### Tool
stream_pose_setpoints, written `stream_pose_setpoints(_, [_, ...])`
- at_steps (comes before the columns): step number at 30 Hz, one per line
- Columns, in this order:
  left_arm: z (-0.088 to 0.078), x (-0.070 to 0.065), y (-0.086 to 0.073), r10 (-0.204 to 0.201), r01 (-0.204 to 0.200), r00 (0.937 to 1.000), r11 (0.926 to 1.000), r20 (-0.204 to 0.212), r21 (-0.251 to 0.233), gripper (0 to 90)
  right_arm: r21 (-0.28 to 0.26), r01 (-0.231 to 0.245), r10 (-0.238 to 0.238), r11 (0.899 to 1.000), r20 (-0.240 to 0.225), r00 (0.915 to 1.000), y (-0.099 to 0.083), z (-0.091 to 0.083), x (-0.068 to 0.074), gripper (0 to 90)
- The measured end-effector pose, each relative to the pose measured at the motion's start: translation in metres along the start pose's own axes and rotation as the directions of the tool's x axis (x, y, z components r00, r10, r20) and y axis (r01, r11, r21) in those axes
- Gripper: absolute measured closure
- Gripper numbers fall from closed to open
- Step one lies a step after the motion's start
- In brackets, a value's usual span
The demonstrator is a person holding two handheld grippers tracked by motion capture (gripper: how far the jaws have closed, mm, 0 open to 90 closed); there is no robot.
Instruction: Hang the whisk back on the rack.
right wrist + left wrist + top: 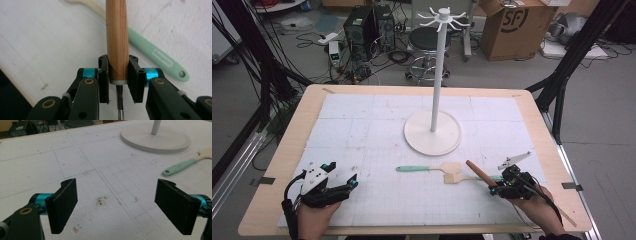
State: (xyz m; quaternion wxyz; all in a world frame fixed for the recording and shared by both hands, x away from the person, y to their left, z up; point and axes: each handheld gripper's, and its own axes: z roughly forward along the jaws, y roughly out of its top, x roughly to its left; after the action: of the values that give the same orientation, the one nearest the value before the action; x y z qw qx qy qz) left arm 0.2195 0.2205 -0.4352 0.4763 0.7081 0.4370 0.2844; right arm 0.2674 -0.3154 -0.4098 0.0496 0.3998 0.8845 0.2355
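A utensil with a brown wooden handle (477,171) slants up from the white mat near the front right. My right gripper (495,189) is shut on that wooden handle (117,37), with both pads pressed against its lower end, where a thin metal shaft begins. Two cream spatulas with mint-green handles lie beside it. One spatula (424,168) lies left of the wooden handle; the other spatula (454,178) runs under it, its mint handle (160,58) just behind my jaws. My left gripper (343,173) rests at the front left, open, with nothing between its pads (62,207).
A white hook stand (439,75) rises from a round base (432,135) at the mat's middle. The wooden table edge (272,200) frames the mat. A stool (428,40), a cardboard box (512,25) and computer cases (362,27) stand on the floor beyond.
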Motion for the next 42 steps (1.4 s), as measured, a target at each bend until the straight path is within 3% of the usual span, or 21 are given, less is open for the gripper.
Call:
stream_pose_setpoints(3, [0.0,0.0,0.0,0.0,0.0,1.0,1.0,-0.001,-0.001,19.0,-0.074,-0.021,0.018,0.997,-0.044,0.9989,0.009,-0.009,0.002,73.9])
stream_pose_setpoints(6, [0.0,0.0,0.0,-0.004,0.004,1.0,1.0,0.0,-0.004,18.9,-0.163,-0.034,0.019,0.986,-0.093,0.9955,0.02,-0.017,0.005,73.9])
stream_pose_setpoints(9, [0.0,0.002,-0.001,-0.011,0.011,0.9999,0.9999,-0.001,-0.002,18.7,-0.259,-0.072,0.036,0.963,-0.144,0.989,0.031,-0.023,0.007,73.8])
stream_pose_setpoints(12, [0.001,0.002,-0.001,-0.016,0.016,0.9998,0.9999,-0.012,0.003,17.6,-0.341,-0.115,0.045,0.933,-0.206,0.9775,0.045,-0.027,0.011,73.8])
stream_pose_setpoints(15, [0.001,0.002,-0.001,-0.018,0.018,0.9998,0.9998,-0.013,-0.001,15.7,-0.393,-0.14,0.041,0.909,-0.251,0.967,0.059,-0.03,0.015,73.8])
stream_pose_setpoints(20, [0.0,0.003,-0.002,-0.02,0.02,0.9997,0.9998,-0.015,-0.003,15.7,-0.457,-0.152,0.022,0.876,-0.278,0.9603,0.083,-0.035,0.024,73.8])
stream_pose_setpoints(23, [0.0,0.004,-0.002,-0.021,0.021,0.9997,0.9998,-0.015,-0.003,15.7,-0.518,-0.138,-0.002,0.844,-0.262,0.9652,0.094,-0.041,0.031,73.8])
stream_pose_setpoints(29, [-0.001,0.005,-0.002,-0.021,0.021,0.9997,0.9998,-0.015,-0.005,15.7,-0.624,-0.176,-0.018,0.761,-0.291,0.9565,0.11,-0.053,0.036,73.7])
stream_pose_setpoints(34, [-0.001,0.005,-0.002,-0.022,0.022,0.9997,0.9998,-0.014,-0.004,15.7,-0.706,-0.213,-0.032,0.675,-0.317,0.9479,0.127,-0.064,0.041,73.7])
stream_pose_setpoints(36, [-0.001,0.005,-0.002,-0.02,0.02,0.9997,0.9998,-0.013,-0.004,15.8,-0.724,-0.226,-0.039,0.652,-0.329,0.9436,0.133,-0.068,0.043,73.7])
stream_pose_setpoints(38, [-0.001,0.006,-0.003,-0.022,0.022,0.9997,0.9998,-0.014,-0.004,15.8,-0.726,-0.243,-0.045,0.643,-0.353,0.9345,0.139,-0.071,0.044,73.7])
stream_pose_setpoints(42, [-0.002,0.006,-0.003,-0.027,0.027,0.9995,0.9996,-0.014,-0.01,15.7,-0.734,-0.289,-0.045,0.615,-0.399,0.916,0.15,-0.074,0.043,73.8])
